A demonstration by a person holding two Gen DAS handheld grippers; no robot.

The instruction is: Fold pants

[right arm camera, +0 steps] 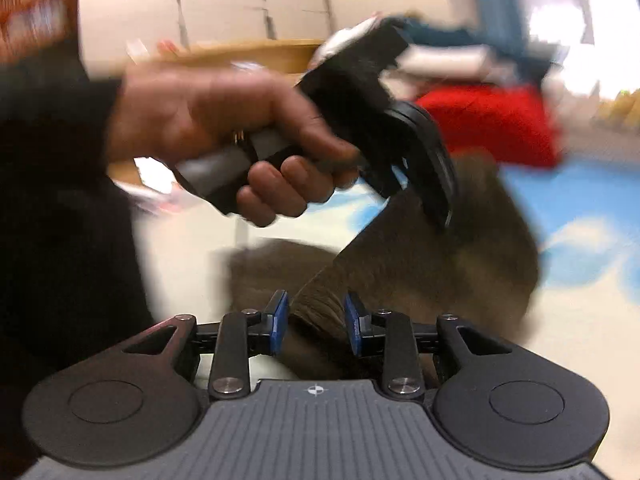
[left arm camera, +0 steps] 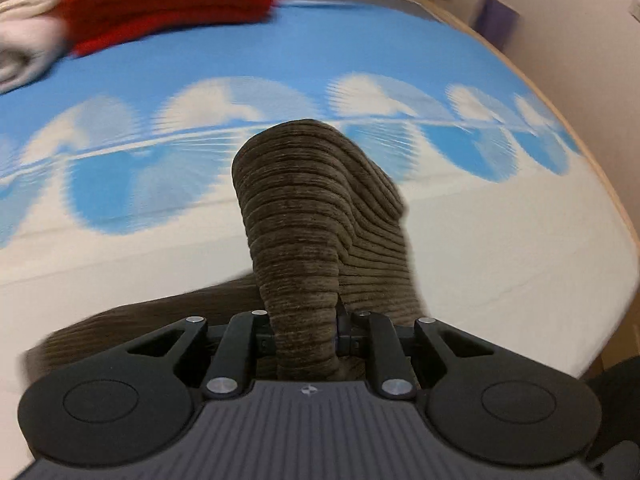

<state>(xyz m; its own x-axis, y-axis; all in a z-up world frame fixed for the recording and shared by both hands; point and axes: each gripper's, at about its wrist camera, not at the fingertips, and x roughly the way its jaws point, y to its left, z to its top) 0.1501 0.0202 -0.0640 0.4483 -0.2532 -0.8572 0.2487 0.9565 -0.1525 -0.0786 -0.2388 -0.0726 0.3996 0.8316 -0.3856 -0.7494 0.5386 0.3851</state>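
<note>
The brown corduroy pants [left arm camera: 316, 216] are lifted off the bed. My left gripper [left arm camera: 306, 332] is shut on a bunched fold of them, which rises in front of the camera. In the right wrist view the pants [right arm camera: 440, 276] hang between the two grippers. My right gripper [right arm camera: 316, 326] is shut on another gathered edge of the cloth, held between its blue pads [right arm camera: 280, 320]. The left gripper's body [right arm camera: 400, 136], held in a hand, shows above the cloth in the right wrist view. The frames are blurred by motion.
The bed sheet [left arm camera: 400, 48] is blue with white clouds. A folded red garment [left arm camera: 168, 0] and a cream one [left arm camera: 28, 28] lie at the far left. A wooden bed edge [left arm camera: 600, 168] and wall run along the right.
</note>
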